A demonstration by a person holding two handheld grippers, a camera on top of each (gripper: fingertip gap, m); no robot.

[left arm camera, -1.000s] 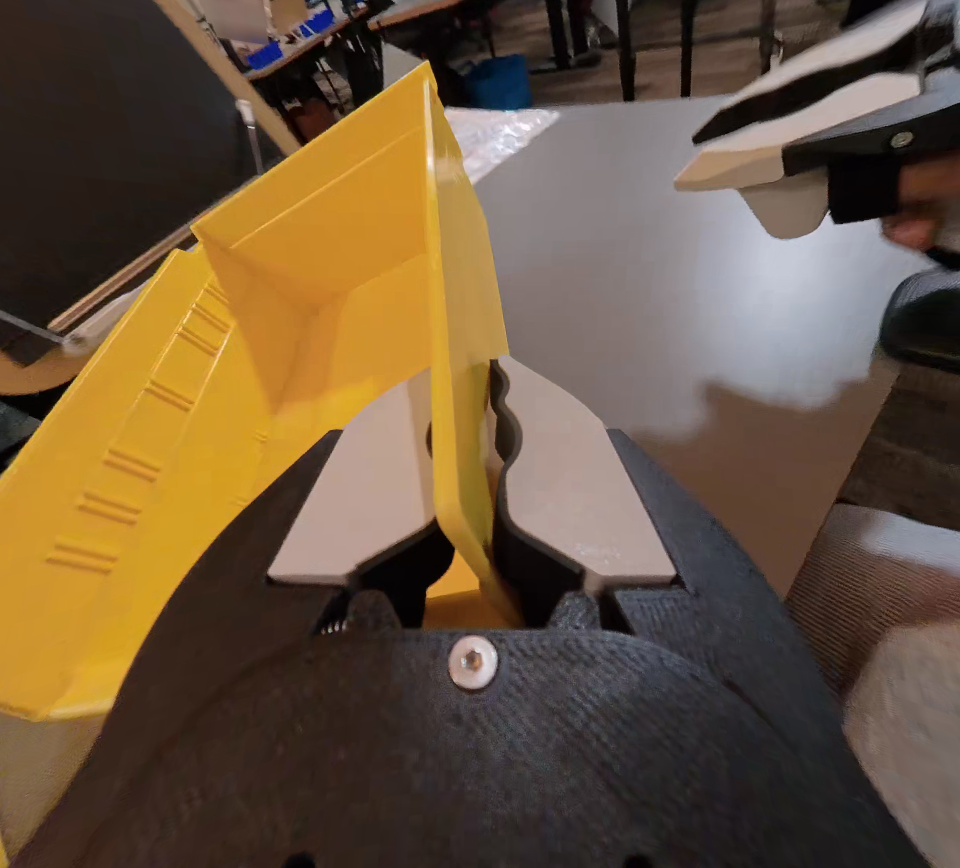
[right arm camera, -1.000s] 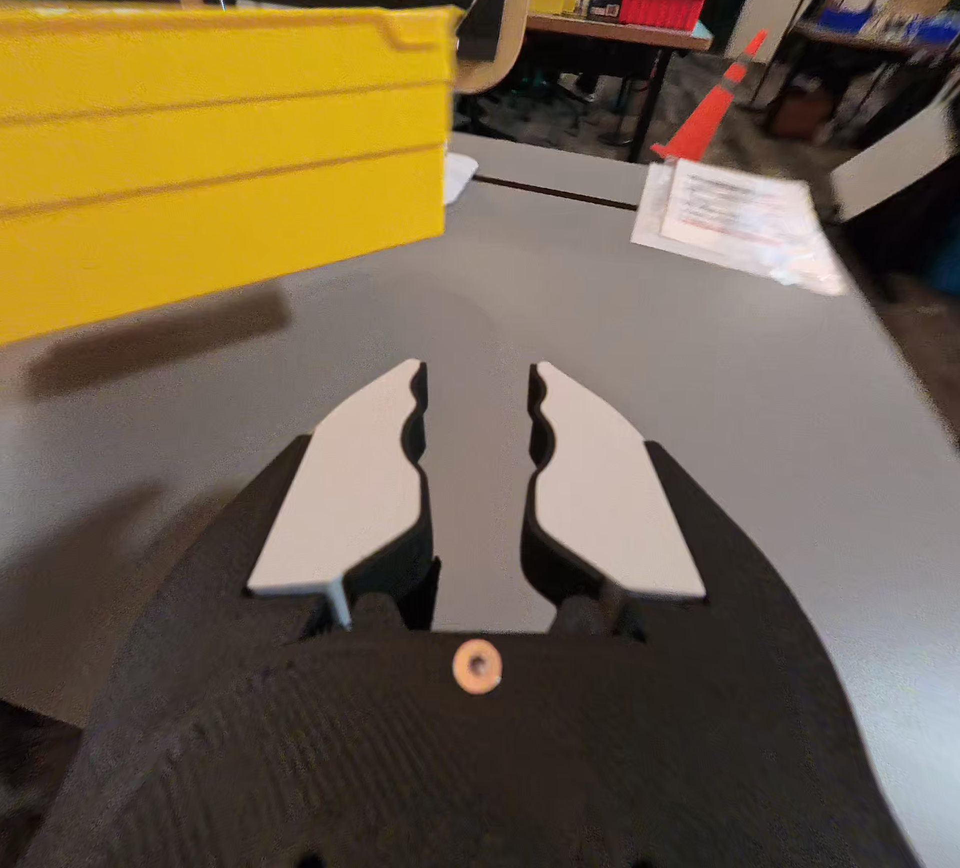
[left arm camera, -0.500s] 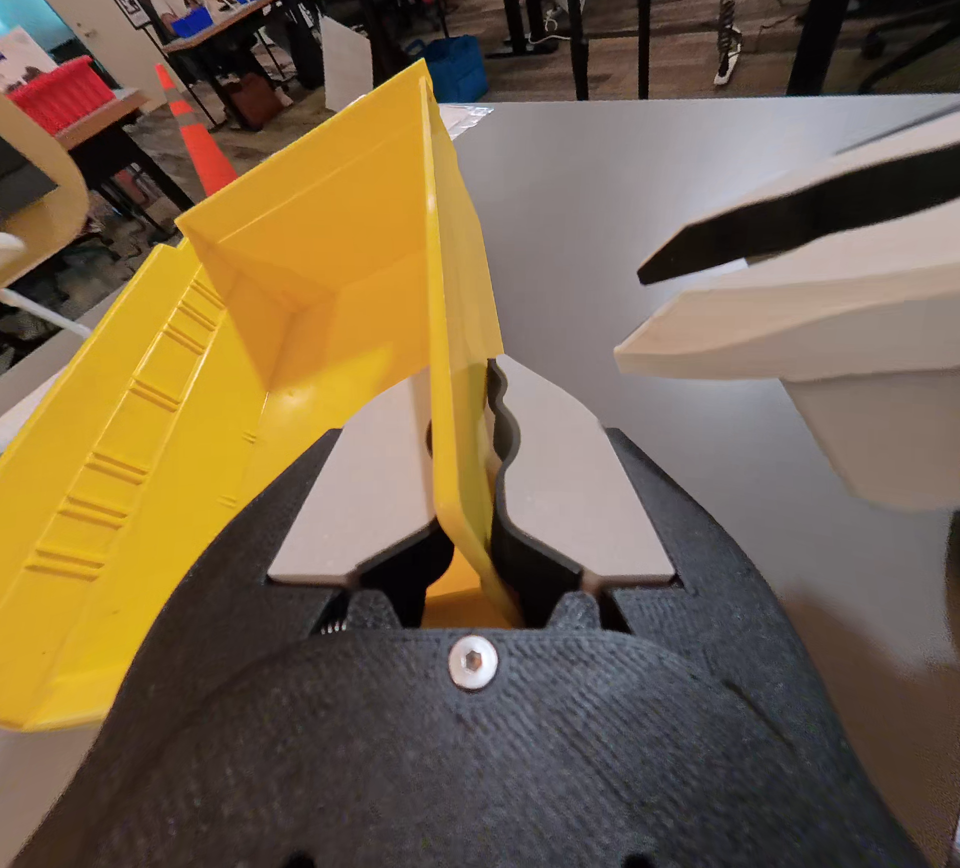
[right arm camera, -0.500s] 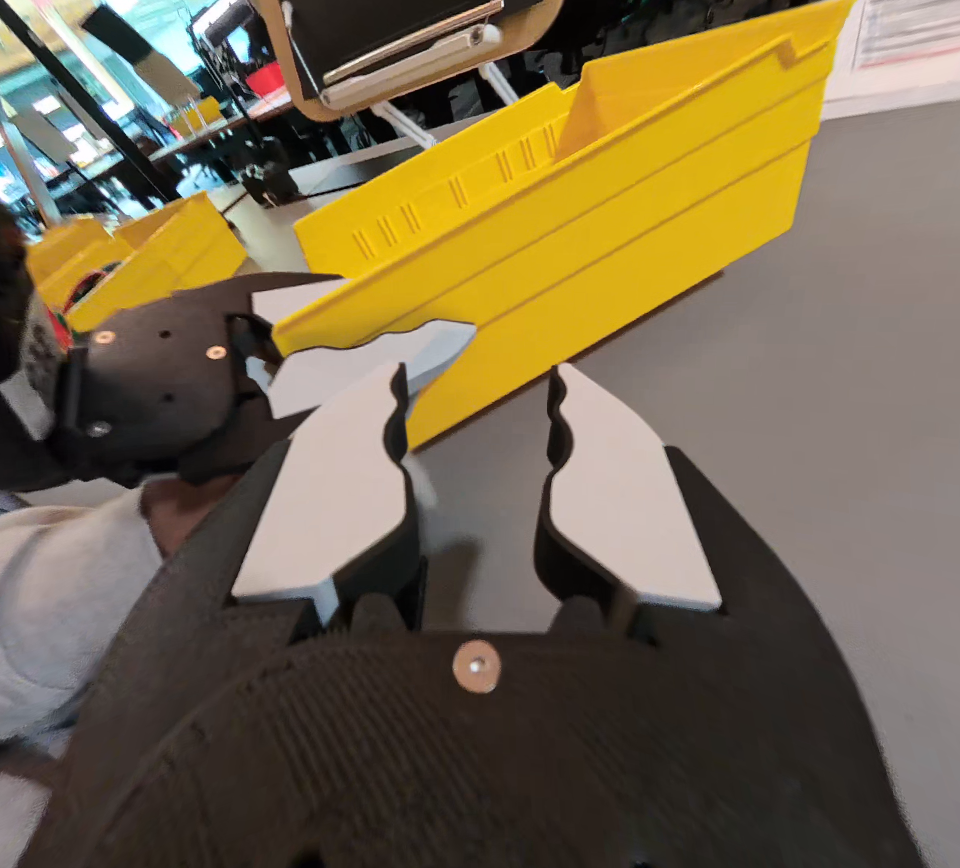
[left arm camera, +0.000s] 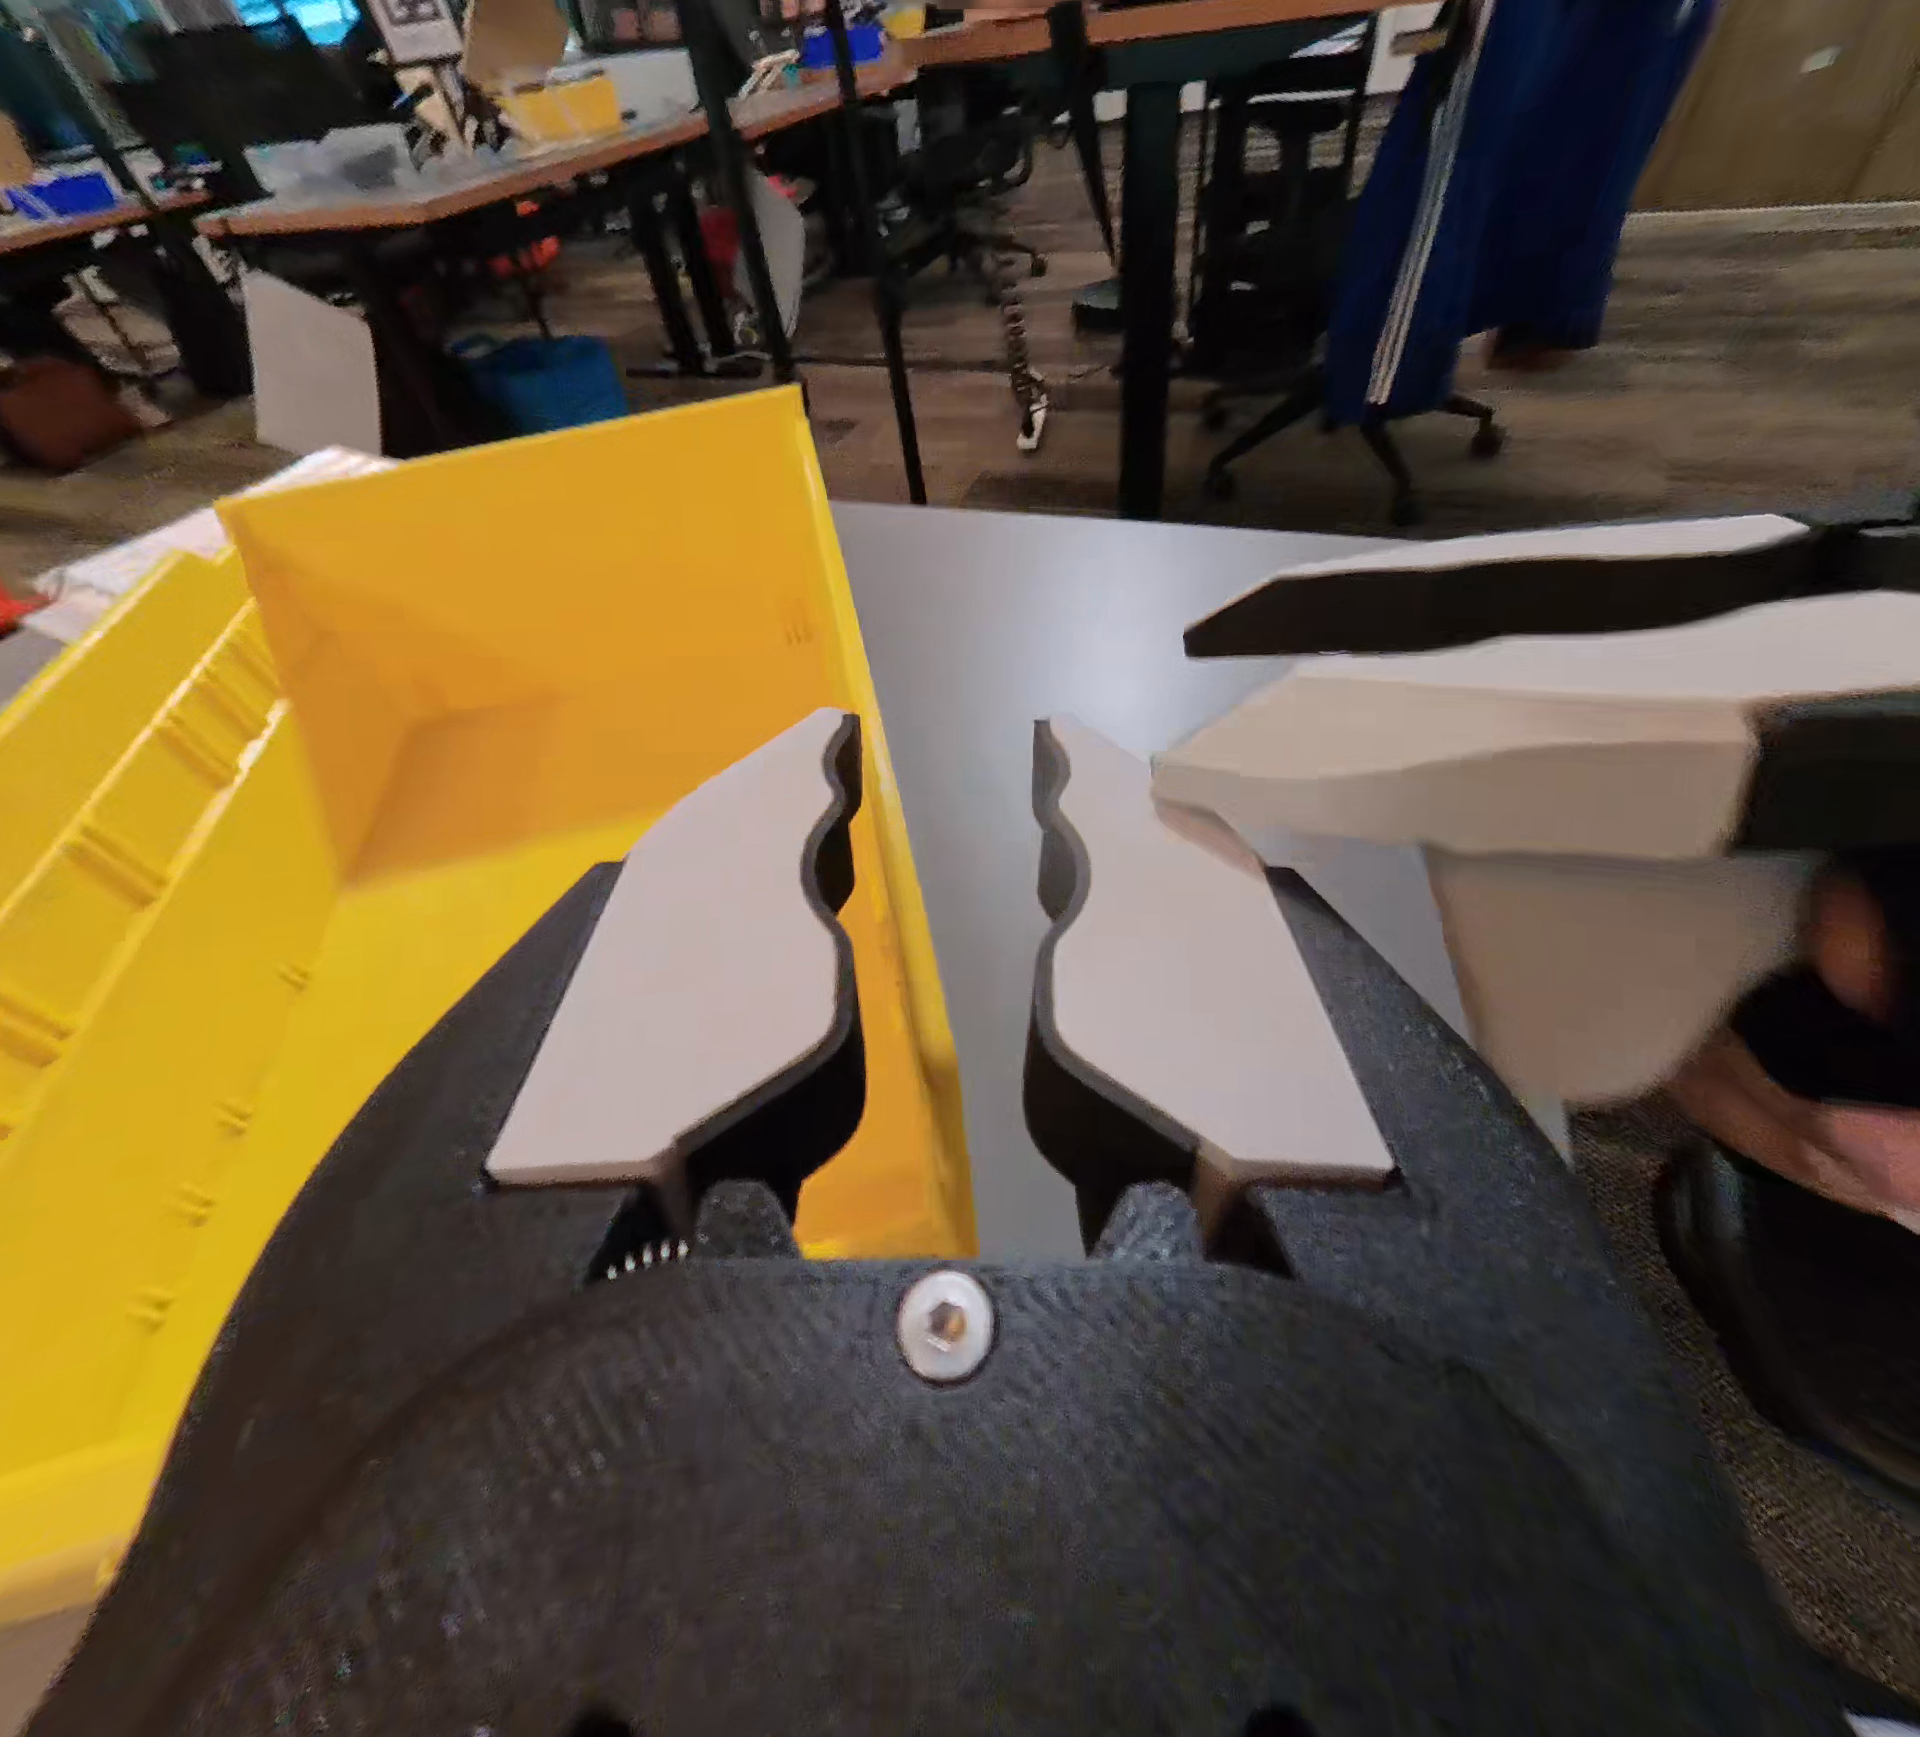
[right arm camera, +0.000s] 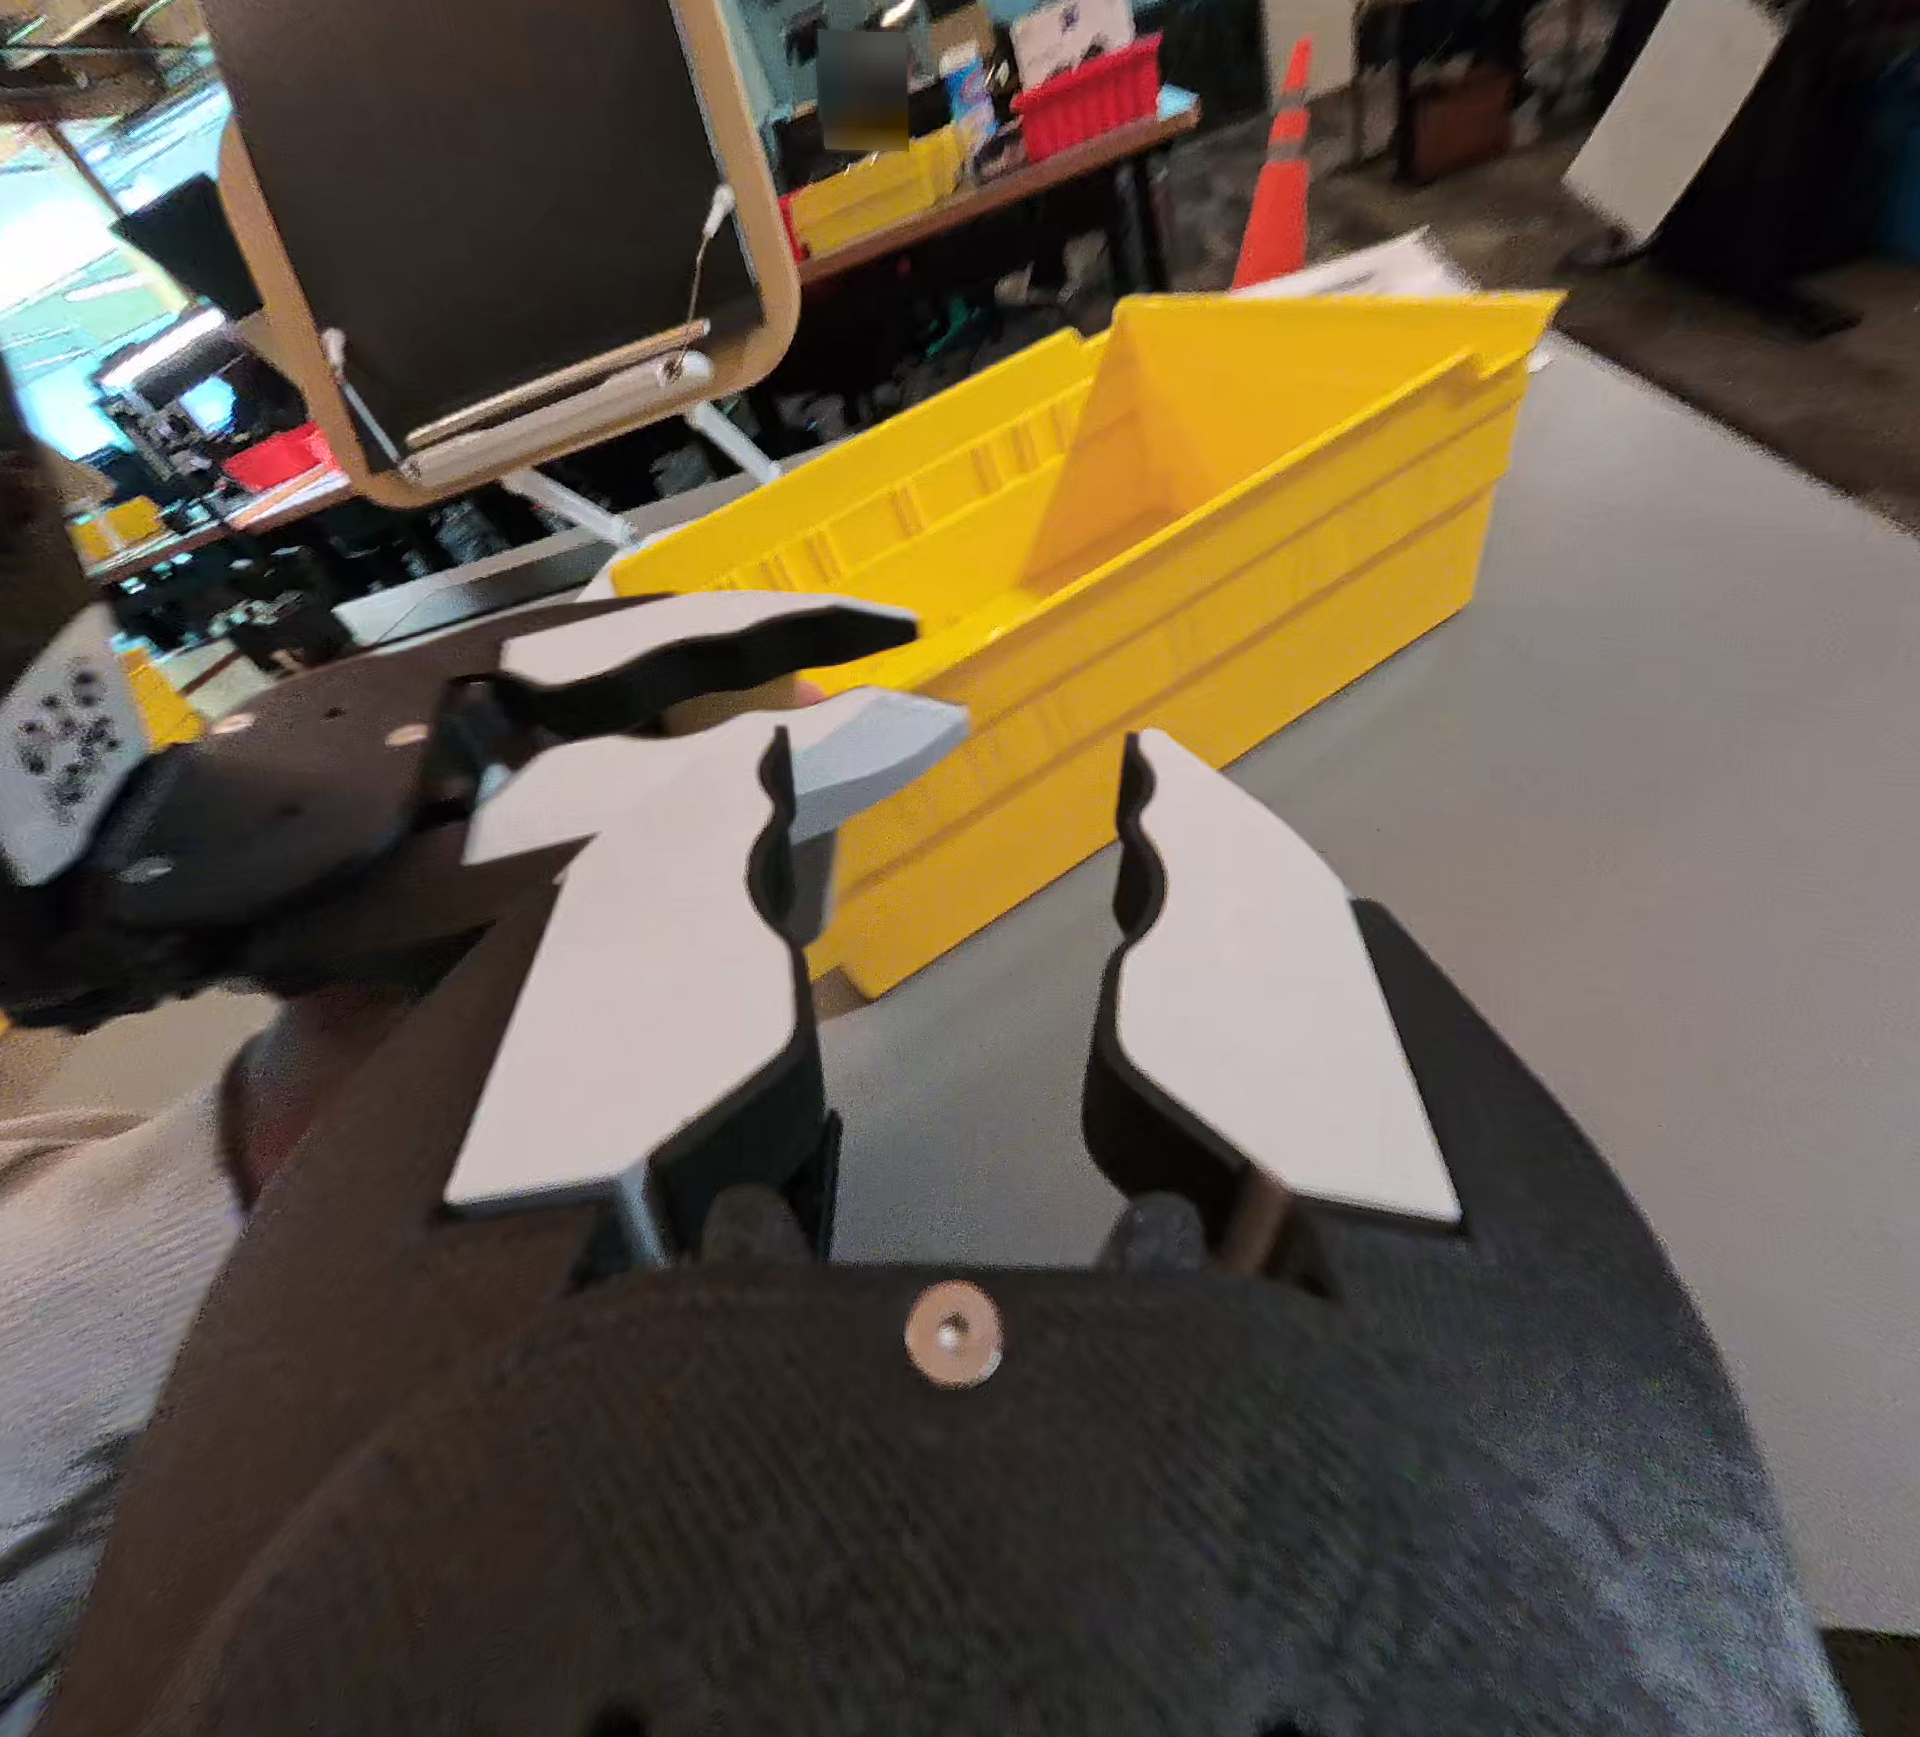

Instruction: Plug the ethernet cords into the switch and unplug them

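1. Released: a second ago the left gripper [left arm camera: 945, 742] pinched the yellow bin [left arm camera: 540, 648] wall; now, in the left wrist view, its fingers stand narrowly apart astride that wall, gripping nothing. The right gripper [left arm camera: 1169, 700] hovers just beside.
2. Right wrist view: the right gripper's fingers [right arm camera: 1278, 991] gape wide and empty over the grey bench [right arm camera: 1610, 752]; the bin rests there. No ethernet cords or switch visible anywhere. Risk: lifting away crooked could snag the wall and drag the bin.
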